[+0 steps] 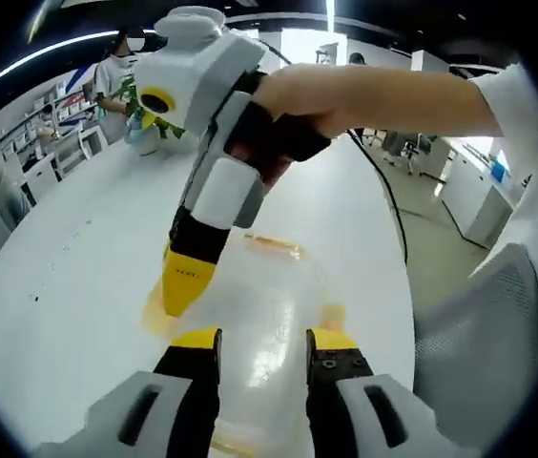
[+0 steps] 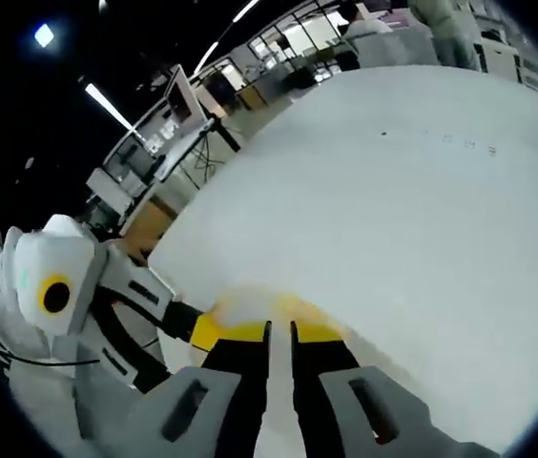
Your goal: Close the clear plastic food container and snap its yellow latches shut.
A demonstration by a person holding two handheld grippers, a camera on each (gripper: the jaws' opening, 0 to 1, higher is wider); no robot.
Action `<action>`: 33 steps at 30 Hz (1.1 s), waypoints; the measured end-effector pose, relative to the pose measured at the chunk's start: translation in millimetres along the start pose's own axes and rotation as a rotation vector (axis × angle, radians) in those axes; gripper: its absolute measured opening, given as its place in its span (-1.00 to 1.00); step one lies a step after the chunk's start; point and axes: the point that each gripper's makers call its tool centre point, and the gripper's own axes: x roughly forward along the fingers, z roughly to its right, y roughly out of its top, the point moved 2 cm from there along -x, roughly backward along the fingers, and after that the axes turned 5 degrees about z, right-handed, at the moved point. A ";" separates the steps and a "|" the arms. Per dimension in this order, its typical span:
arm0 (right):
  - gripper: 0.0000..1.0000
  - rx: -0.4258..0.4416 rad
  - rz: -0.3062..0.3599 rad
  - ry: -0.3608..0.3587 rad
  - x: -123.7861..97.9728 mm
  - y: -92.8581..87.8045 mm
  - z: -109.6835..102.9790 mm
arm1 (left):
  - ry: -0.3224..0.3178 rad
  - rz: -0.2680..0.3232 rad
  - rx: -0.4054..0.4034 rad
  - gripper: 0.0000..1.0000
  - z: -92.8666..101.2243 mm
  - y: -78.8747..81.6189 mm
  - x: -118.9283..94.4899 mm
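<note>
While the clear container [image 1: 269, 324] sits low-centre on the tabletop [image 1: 69, 286], right gripper [image 1: 185, 286] fingers press its yellow latch [image 1: 159, 315] — left gripper [image 1: 264, 348] spread above. Light, slippery, flexy — push at latches.

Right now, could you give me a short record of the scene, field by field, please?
surface: white table
container: clear, yellow latches, on the table
left gripper: open, jaws over the container's near side
right gripper: jaws nearly together, tip pressed at the container's left edge by a yellow latch
hand: grips the right gripper
background: potted plant at the table's far end
</note>
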 end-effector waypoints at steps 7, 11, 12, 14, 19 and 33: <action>-0.70 0.006 -0.031 0.009 7.3 -5.1 6.3 | 0.008 0.006 0.044 -0.07 4.9 -2.7 0.6; -0.66 0.003 -0.056 -0.009 4.6 -1.3 15.5 | 0.019 0.004 0.101 -0.06 7.3 -3.7 1.9; -0.66 -0.064 -0.054 -0.029 2.8 3.0 20.1 | 0.038 0.023 0.138 -0.06 5.6 -1.6 2.9; -0.63 -0.113 -0.068 -0.020 0.8 6.0 19.4 | 0.045 0.027 0.193 -0.03 6.2 -2.1 4.7; -0.43 -0.168 -0.105 0.113 3.0 6.2 -2.7 | 0.056 -0.041 0.362 -0.03 12.5 -11.7 10.1; -0.58 -0.404 -0.346 0.194 4.8 -18.1 -2.8 | 0.089 -0.052 0.483 -0.01 15.2 -15.9 12.7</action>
